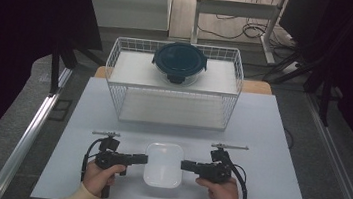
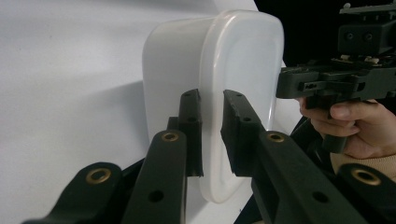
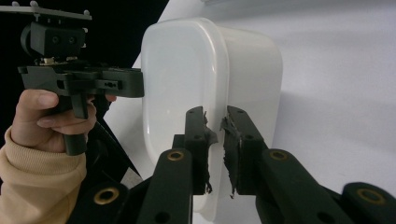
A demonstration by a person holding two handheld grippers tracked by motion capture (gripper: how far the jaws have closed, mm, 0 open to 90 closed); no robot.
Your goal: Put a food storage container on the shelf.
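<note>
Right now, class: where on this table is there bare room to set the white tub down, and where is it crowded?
Bare table lies right of the wire basket, likewise at its left, and in the strip between basket and tub. It is crowded at the front middle, where the left gripper and right gripper clamp the tub's rims.

A: White plastic tub [image 1: 163, 164], translucent and unpatterned; pale grey counter [image 1: 270, 140].
B: Both hand-held grippers black, left [image 1: 146, 159] and right [image 1: 182, 165]. At twelve o'clock, white wire basket [image 1: 117, 67] with grid mesh, dark teal lid [image 1: 179, 59]. Beige sleeve [image 3: 32, 186].
</note>
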